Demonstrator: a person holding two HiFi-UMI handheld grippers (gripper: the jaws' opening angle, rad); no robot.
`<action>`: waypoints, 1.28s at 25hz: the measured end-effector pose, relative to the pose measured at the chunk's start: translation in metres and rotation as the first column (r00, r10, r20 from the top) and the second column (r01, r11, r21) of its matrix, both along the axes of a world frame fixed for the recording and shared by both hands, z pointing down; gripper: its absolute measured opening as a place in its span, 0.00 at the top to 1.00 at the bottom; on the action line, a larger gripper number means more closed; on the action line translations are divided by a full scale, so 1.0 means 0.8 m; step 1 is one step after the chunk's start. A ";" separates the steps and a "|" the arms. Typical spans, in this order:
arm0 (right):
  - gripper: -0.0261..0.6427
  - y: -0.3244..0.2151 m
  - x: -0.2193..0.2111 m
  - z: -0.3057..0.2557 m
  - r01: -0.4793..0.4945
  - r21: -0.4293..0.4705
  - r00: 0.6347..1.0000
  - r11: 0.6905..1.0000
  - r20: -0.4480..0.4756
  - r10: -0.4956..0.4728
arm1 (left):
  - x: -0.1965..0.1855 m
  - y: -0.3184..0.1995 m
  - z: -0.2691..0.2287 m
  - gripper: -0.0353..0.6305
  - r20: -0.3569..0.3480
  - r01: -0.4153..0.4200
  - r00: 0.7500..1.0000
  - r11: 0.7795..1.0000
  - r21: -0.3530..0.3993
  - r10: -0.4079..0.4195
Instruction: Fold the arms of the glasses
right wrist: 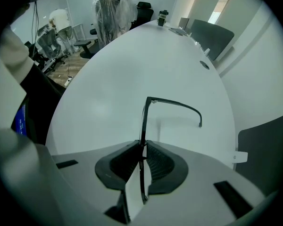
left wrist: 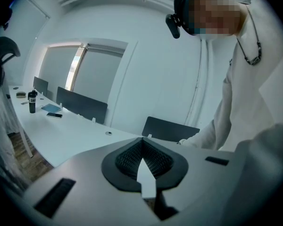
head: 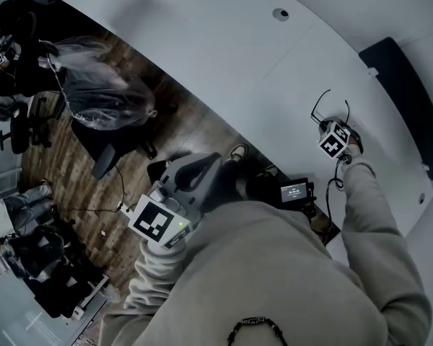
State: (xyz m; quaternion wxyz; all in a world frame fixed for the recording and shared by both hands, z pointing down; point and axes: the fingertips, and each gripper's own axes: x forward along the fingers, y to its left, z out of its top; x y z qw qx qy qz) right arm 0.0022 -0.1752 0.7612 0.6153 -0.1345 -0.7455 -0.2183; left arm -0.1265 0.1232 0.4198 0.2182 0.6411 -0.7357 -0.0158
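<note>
- The right gripper (right wrist: 142, 160) points steeply down at the table (right wrist: 108, 79) and pinches the front of the glasses (right wrist: 144, 121) between its jaws.
- One arm (right wrist: 179, 104) juts out unfolded, so folding looks barely begun.
- The left gripper (left wrist: 142, 163) is pressed together on nothing and held off the table. Next, it would have to come over and nudge that arm inward.
- The bottle (right wrist: 163, 17) stands well apart, no hindrance.

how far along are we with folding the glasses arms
Done: nothing yet; one arm of the glasses juts out open from the front. In hand: the right gripper is clamped on the front of the glasses, at the white table. The left gripper is shut, empty and away from them. Left: folding the arms in.
</note>
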 end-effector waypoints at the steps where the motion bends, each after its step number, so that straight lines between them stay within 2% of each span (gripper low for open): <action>1: 0.87 0.001 -0.001 -0.003 0.001 0.003 1.000 1.000 0.006 -0.001 | -0.003 0.002 -0.001 0.94 0.004 0.001 1.000 1.000 0.000 -0.001; 4: 0.87 0.002 -0.001 -0.015 -0.015 0.015 1.000 1.000 0.025 0.014 | -0.013 0.005 -0.003 0.94 0.014 0.000 1.000 1.000 0.005 0.000; 8: 0.87 0.011 -0.005 -0.058 -0.054 0.005 0.994 0.999 0.097 0.054 | -0.022 0.003 -0.010 0.94 0.020 -0.021 1.000 0.999 0.029 0.020; 15: 0.87 0.022 -0.010 -0.160 -0.079 0.027 0.970 0.997 0.235 0.070 | -0.025 -0.036 -0.025 0.94 0.036 -0.154 0.988 0.986 0.071 0.151; 21: 0.87 0.050 0.011 -0.240 -0.124 0.011 0.932 0.992 0.345 0.113 | -0.002 -0.080 -0.031 0.94 0.048 -0.310 0.951 0.944 0.111 0.306; 28: 0.87 0.073 0.038 -0.316 -0.210 0.011 0.882 0.978 0.433 0.185 | -0.005 -0.123 -0.046 0.94 0.075 -0.423 0.906 0.894 0.149 0.416; 32: 0.87 0.089 0.046 -0.351 -0.262 -0.068 0.831 0.963 0.491 0.261 | 0.004 -0.141 -0.052 0.94 0.072 -0.480 0.877 0.861 0.171 0.475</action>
